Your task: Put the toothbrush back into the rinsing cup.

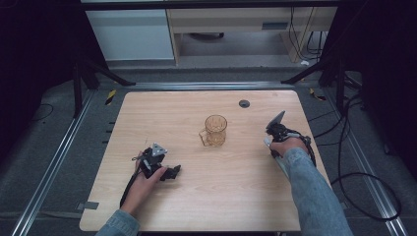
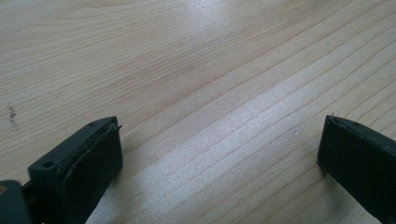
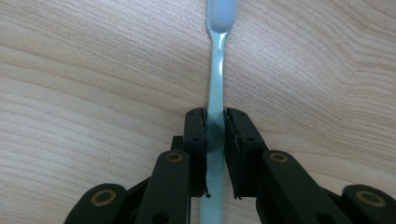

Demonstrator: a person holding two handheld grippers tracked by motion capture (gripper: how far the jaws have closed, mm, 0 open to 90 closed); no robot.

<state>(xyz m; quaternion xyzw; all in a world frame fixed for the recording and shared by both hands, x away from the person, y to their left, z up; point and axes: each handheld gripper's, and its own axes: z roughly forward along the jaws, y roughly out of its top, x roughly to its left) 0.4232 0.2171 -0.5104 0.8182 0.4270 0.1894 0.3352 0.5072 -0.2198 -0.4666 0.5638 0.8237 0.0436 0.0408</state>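
My right gripper (image 3: 215, 116) is shut on the handle of a pale blue toothbrush (image 3: 216, 70). The brush's head points away from the jaws, and it lies just over the wooden table (image 3: 93, 70). In the high view the right gripper (image 1: 272, 136) is at the table's right side, to the right of an amber glass mug (image 1: 215, 130). My left gripper (image 2: 219, 130) is open, with only bare wood between its jaws. From above, the left gripper (image 1: 173, 171) is low at the front left, below and to the left of the mug.
A dark round grommet (image 1: 244, 103) sits in the tabletop (image 1: 236, 196) behind the mug. Cables (image 1: 364, 177) trail off the right edge onto the floor. Metal frame legs and pale cabinets (image 1: 133, 34) stand beyond the far edge.
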